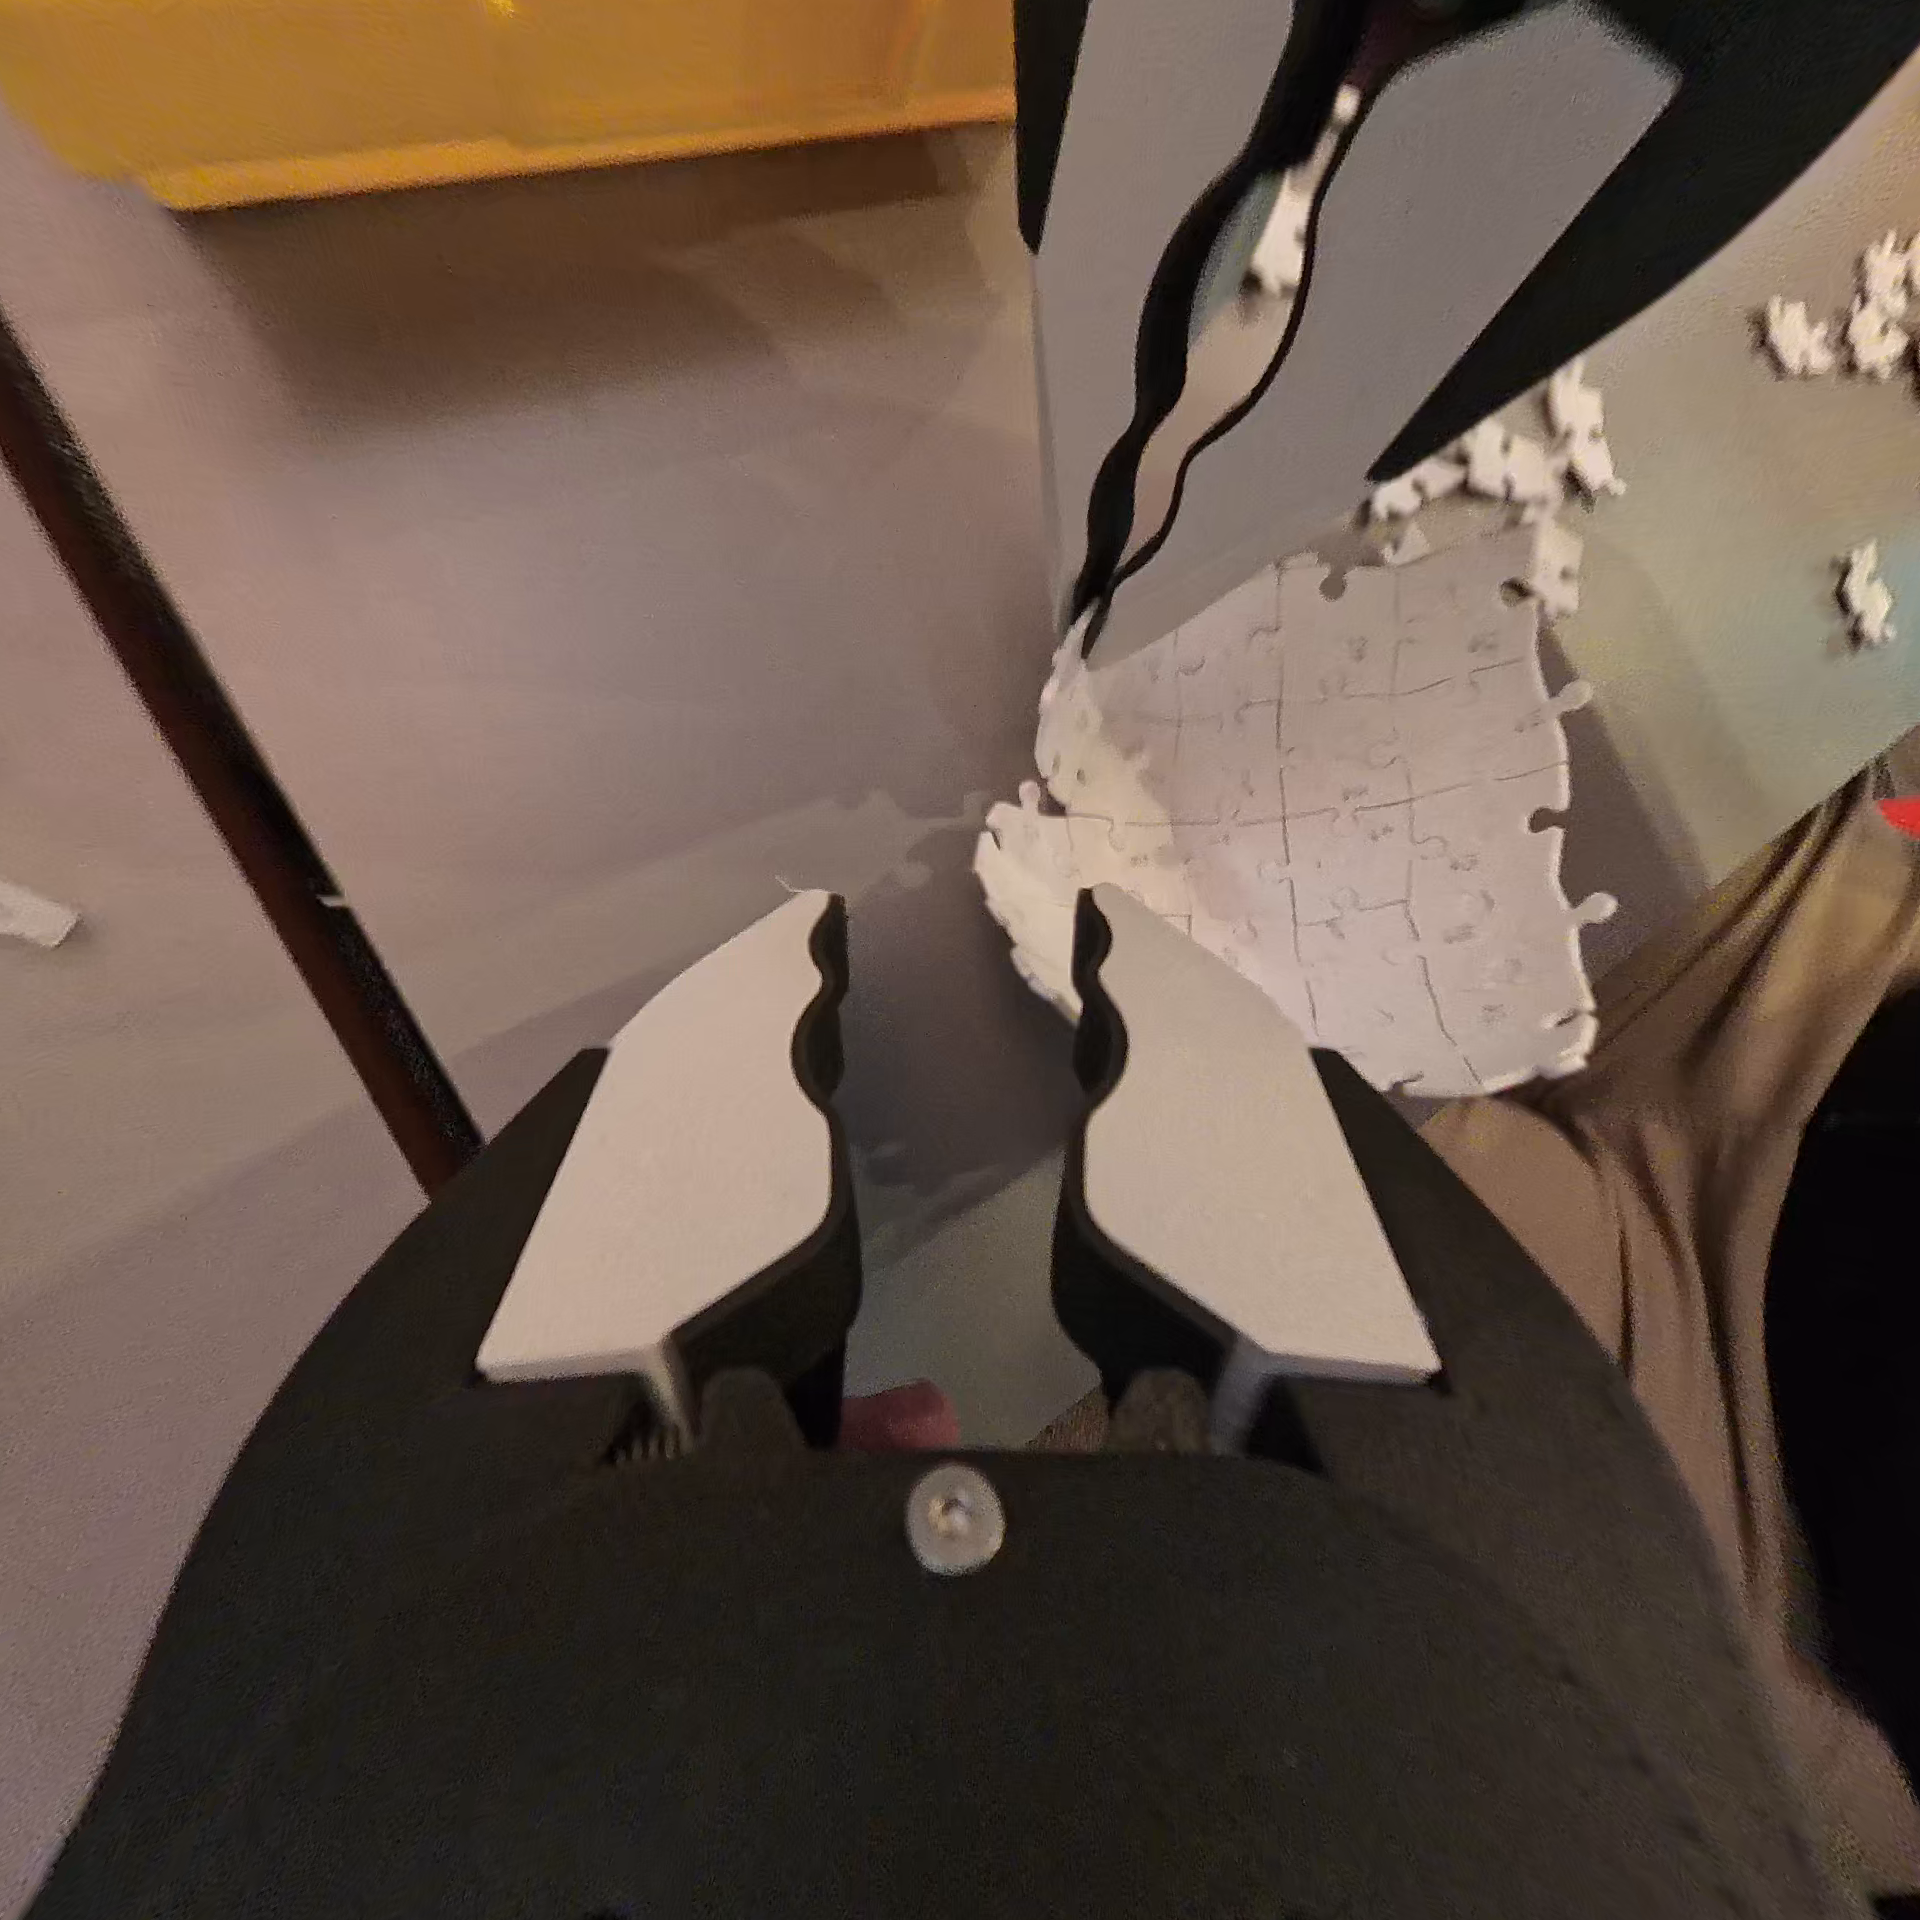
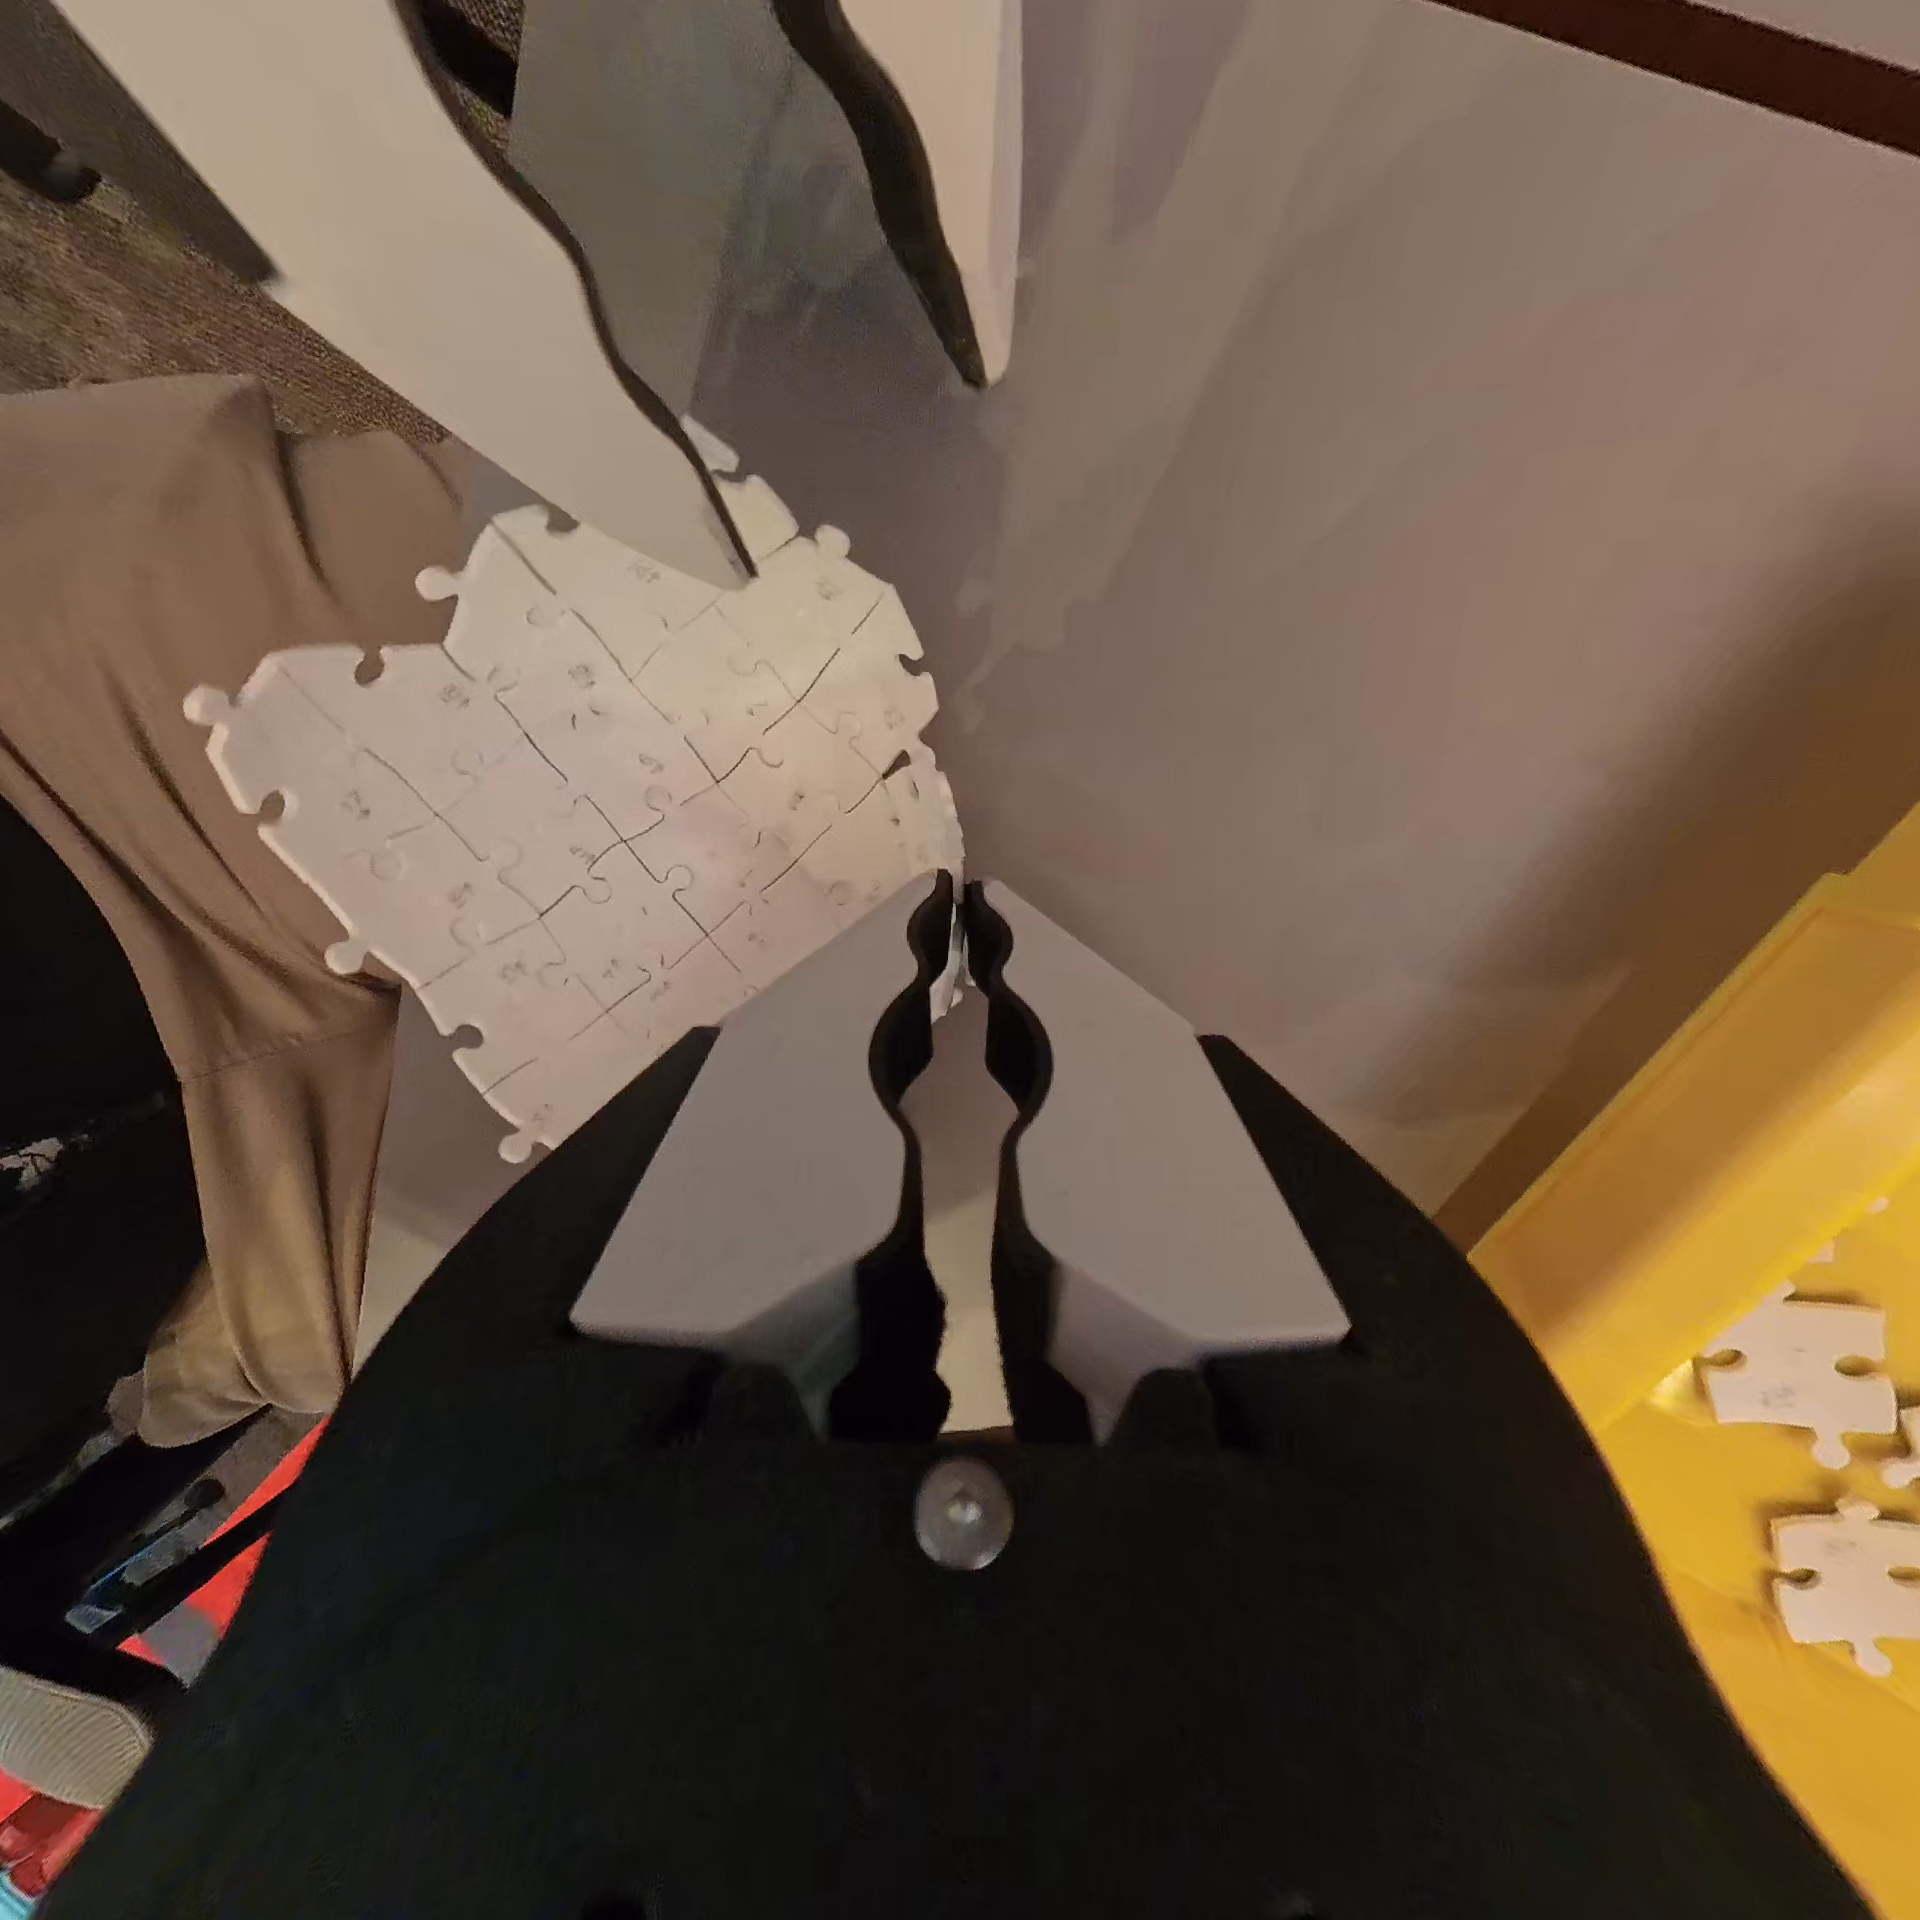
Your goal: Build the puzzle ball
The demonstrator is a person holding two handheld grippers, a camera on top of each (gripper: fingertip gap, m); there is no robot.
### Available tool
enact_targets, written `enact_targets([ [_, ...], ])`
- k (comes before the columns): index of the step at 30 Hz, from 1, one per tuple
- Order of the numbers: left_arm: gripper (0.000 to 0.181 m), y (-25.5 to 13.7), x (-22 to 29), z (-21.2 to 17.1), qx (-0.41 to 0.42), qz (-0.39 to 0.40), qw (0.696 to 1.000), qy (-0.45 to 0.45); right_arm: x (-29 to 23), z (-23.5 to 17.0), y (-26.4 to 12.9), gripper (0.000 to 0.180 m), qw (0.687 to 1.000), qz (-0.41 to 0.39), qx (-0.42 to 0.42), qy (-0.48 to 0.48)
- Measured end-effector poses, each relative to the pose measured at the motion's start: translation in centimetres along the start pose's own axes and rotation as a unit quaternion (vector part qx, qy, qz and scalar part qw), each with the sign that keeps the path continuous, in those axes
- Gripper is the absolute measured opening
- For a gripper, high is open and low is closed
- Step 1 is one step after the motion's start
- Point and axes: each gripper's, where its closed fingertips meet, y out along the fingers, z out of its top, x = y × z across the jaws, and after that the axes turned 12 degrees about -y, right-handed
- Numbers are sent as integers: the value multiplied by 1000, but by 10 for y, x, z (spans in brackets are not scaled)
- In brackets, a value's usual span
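The partly built puzzle ball is a white curved shell of joined pieces point(image 1: 1340, 831), held in the air above the table; it also shows in the right wrist view point(image 2: 623, 810). My right gripper point(image 2: 958, 896) is shut on the shell's rim, with a sliver of white between its pads. In the left wrist view it comes down from the top point(image 1: 1091, 613). My left gripper point(image 1: 956, 914) is open, its right finger against the shell's near edge. In the right wrist view it reaches in from the top point(image 2: 857, 468), one fingertip point(image 2: 727, 540) on the shell's rim.
Loose white pieces point(image 1: 1507, 457) lie on the grey table point(image 1: 623, 623) beyond the shell. A yellow bin point(image 2: 1662, 1226) holds more pieces point(image 2: 1797, 1382) and shows at the far left point(image 1: 520, 104). A person's tan garment point(image 1: 1662, 1195) is close by the shell. About 7 centimeters separates my left fingertips from my right.
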Motion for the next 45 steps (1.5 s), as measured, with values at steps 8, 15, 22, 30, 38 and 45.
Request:
enact_targets([
  [8,51,-24,19,-15,67,-23,991,-110,2,1,1,0,1000,9,0,-5],
  [15,48,-13,22,-23,81,-31,982,-169,1,2,2,0,1000,14,10,-2],
  [22,32,4,18,-17,57,-11,984,-166,-2,0,2,0,1000,19,12,2],
  [30,12,10,16,-15,39,4,988,-150,-3,-2,3,1,999,31,7,-3],
  [38,6,13,13,-15,32,12,990,-139,-4,-2,6,2,999,46,-3,-9],
  [45,4,15,13,-13,23,20,992,-124,-3,-6,9,5,998,62,-13,1],
])
